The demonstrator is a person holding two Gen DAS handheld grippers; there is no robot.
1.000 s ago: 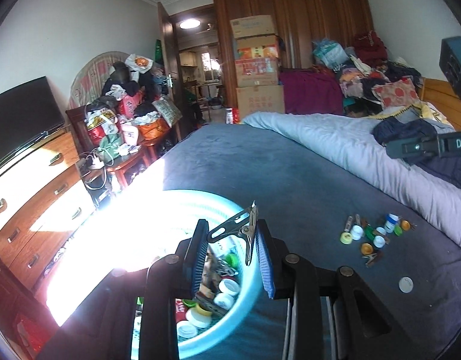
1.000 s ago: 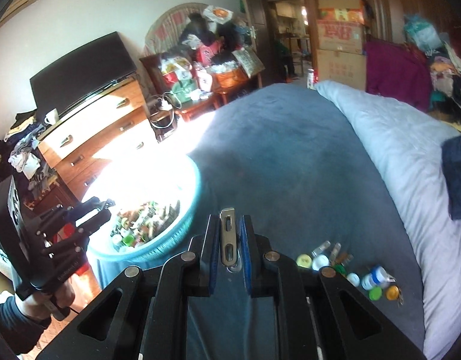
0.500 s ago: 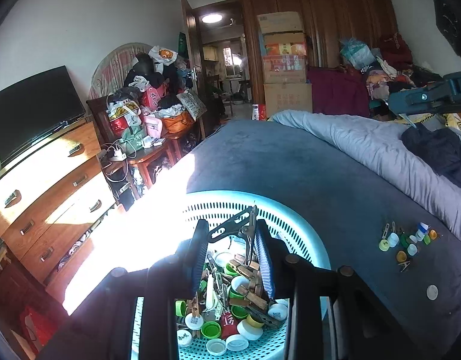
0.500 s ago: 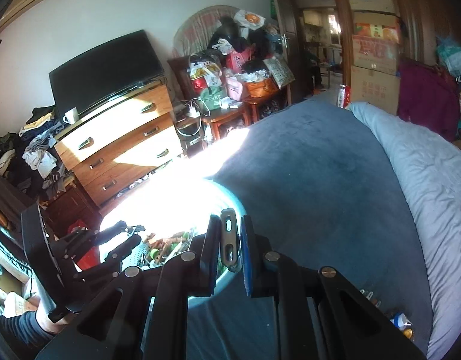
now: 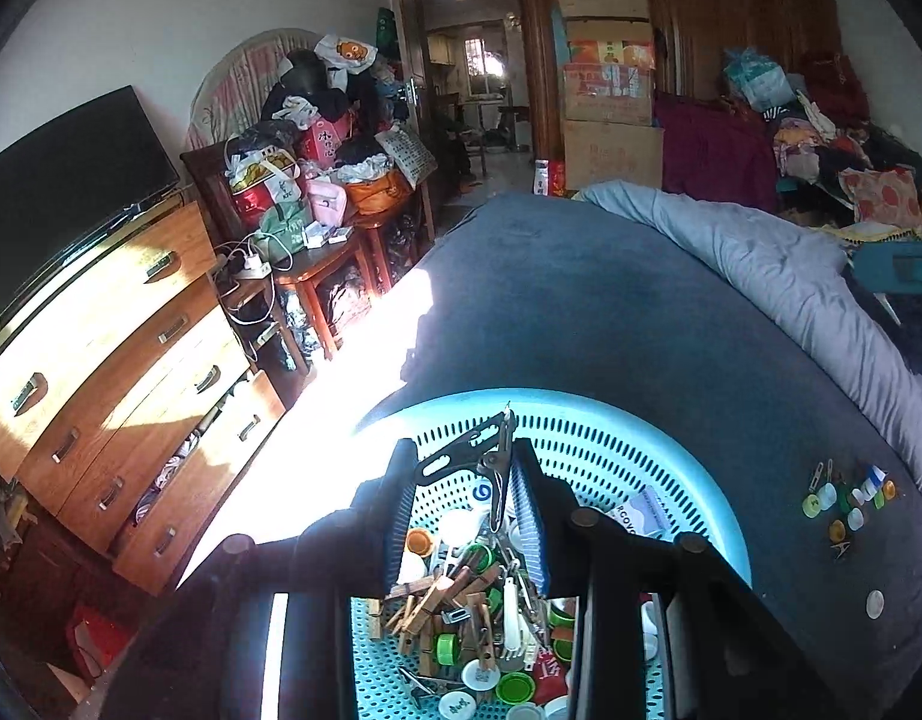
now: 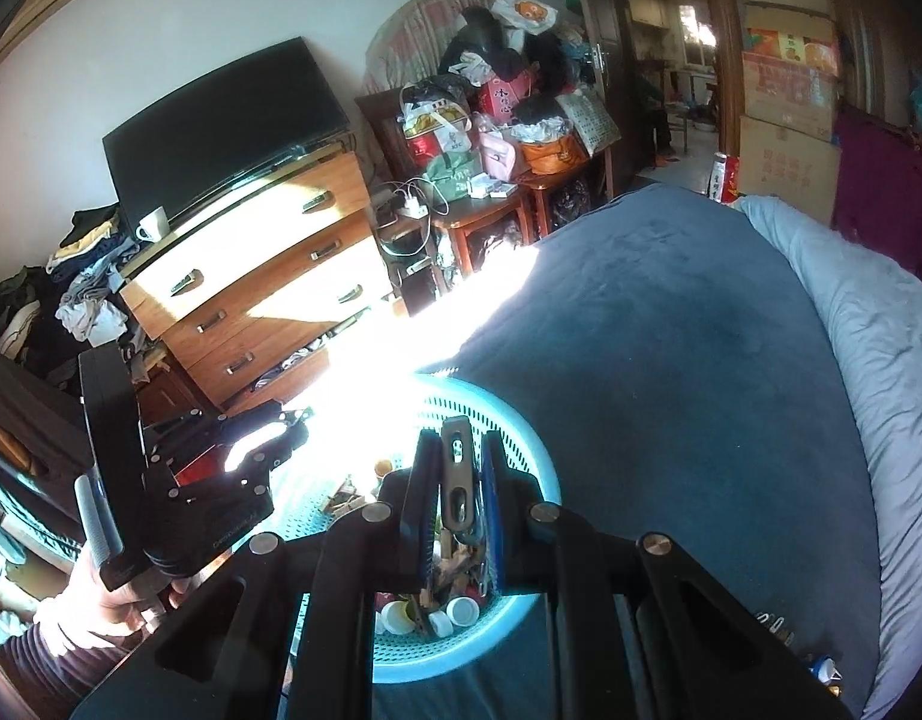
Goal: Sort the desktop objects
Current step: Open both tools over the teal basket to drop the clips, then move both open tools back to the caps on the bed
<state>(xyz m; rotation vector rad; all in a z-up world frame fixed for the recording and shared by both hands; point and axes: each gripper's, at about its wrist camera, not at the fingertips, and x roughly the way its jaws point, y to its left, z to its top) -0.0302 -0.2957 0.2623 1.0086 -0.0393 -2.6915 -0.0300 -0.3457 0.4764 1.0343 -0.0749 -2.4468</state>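
Nearing basket (image 5: 688, 462) (both grippers loaded)

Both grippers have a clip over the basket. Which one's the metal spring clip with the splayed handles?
The left gripper: its metal clip has a black handle jutting sideways above the basket. The right gripper grips a flat, slotted brown clip standing upright.

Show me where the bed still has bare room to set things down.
Free: the dark blue bedspread between the basket and grey duvet. Crowded: the basket's inside and the caps cluster by the duvet's edge.
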